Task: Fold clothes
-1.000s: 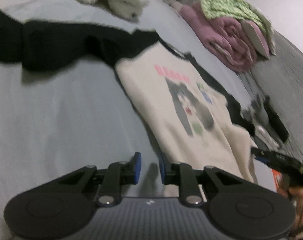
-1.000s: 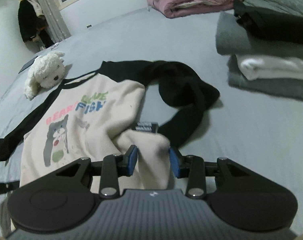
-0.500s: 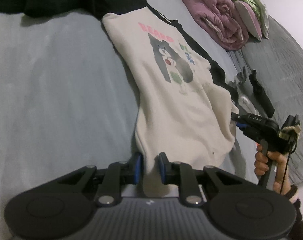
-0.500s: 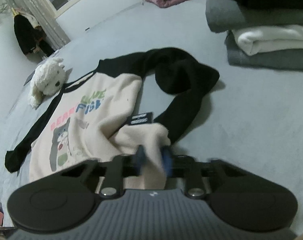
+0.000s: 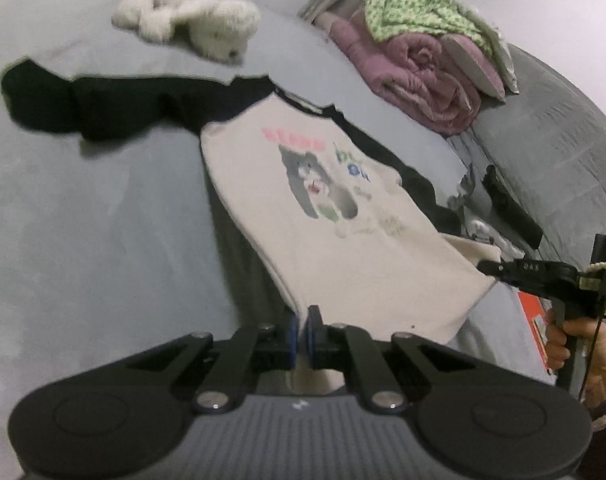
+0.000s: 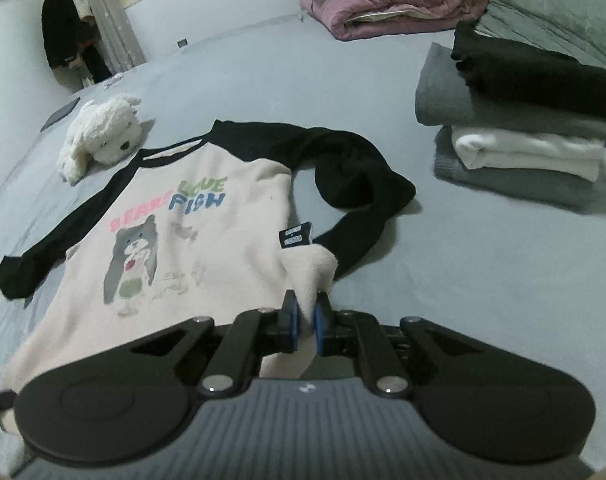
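Both grippers have closed on the bottom hem of the cream shirt (image 6: pixel 207 240) since a second ago, when their jaws stood apart, and the hem now hangs lifted off the bed (image 6: pixel 483 272) between them. Across the shirt's chest, coloured letters read "BEARS" in pink and "FISH" in blue, with a green word above that is only partly legible; a grey cartoon animal sits beneath, and some faint script lower down is too blurred to read. A black tag (image 6: pixel 295 236) near the right side seam carries white print too small to make out.

The bed is covered in a pale grey-blue sheet. A white plush toy (image 6: pixel 101 136) lies just beyond the collar, a rolled pink quilt (image 6: pixel 391 4) rests at the far end, and a stack of folded clothes (image 6: pixel 519 128) sits to the right. Curtains (image 6: pixel 111 12) hang below a window.

The left gripper (image 5: pixel 301 336) is clamped tight on the hem's left corner. The right gripper (image 6: pixel 306 326) pinches a bunched fold of the right corner, its jaws nearly together.
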Action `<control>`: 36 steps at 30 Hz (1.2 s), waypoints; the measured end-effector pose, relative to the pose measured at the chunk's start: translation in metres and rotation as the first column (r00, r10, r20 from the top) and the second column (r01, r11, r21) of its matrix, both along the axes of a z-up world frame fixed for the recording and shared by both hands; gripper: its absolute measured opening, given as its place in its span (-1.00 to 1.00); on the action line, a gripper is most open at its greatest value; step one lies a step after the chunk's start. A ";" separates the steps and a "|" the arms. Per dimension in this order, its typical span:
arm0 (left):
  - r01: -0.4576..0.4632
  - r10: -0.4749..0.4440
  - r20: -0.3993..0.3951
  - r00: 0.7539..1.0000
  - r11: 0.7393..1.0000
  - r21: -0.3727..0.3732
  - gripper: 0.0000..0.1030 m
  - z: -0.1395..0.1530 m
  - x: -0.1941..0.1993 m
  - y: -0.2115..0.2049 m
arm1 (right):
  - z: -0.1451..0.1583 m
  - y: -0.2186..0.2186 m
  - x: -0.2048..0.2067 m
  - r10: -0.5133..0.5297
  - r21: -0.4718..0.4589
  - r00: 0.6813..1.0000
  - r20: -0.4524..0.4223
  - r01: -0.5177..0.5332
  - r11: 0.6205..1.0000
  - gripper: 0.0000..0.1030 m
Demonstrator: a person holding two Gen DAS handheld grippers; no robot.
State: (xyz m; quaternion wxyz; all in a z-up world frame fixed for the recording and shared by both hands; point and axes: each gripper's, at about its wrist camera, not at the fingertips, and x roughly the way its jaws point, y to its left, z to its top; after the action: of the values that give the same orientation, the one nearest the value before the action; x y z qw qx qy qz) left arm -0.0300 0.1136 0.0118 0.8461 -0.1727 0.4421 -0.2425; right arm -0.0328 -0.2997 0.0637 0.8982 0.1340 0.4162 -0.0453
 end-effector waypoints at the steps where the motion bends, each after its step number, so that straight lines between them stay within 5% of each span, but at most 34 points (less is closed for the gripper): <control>1: -0.002 0.002 -0.001 1.000 1.000 0.004 -0.92 0.000 -0.001 0.003 | 0.001 0.000 -0.003 0.004 -0.001 1.000 -0.009 -0.004 1.000 -0.82; 14: 0.017 -0.006 -0.122 0.993 0.995 0.093 -0.91 -0.045 0.002 0.018 | -0.048 0.009 -0.010 0.023 0.024 0.985 -0.172 -0.019 1.000 -0.82; 17: 0.032 -0.020 -0.135 0.991 0.996 0.084 -0.87 -0.052 0.004 0.020 | -0.051 0.006 -0.007 0.027 0.031 0.984 -0.175 -0.022 0.999 -0.76; 19: 0.027 -0.019 -0.135 0.991 0.998 0.061 -0.78 -0.053 0.006 0.024 | -0.046 0.004 -0.005 0.030 0.020 0.988 -0.153 -0.028 0.999 -0.54; 21: 0.003 0.002 -0.119 0.993 0.999 0.040 -0.44 -0.051 0.008 0.028 | -0.040 0.002 -0.004 0.015 -0.018 0.992 -0.123 -0.018 1.000 -0.06; 23: -0.028 0.031 -0.093 0.995 0.999 0.029 -0.28 -0.049 0.012 0.030 | -0.035 -0.005 0.000 0.000 -0.032 0.995 -0.095 -0.003 0.999 -0.05; 28: -0.106 0.107 -0.015 0.994 0.993 0.050 -0.28 -0.040 0.026 0.026 | -0.037 -0.026 0.023 -0.065 0.016 0.997 -0.049 0.066 0.998 -0.05; 36: -0.117 0.120 0.069 0.990 0.992 -0.044 -0.29 -0.039 0.040 0.015 | -0.059 -0.053 0.054 -0.139 0.191 0.990 0.032 0.130 0.973 -0.06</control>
State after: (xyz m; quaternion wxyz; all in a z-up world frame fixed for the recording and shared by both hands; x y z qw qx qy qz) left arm 0.0098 0.1287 -0.0273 0.8706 -0.2070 0.3956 -0.2065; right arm 0.0210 -0.3524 0.0050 0.8856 0.2474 0.3880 -0.0633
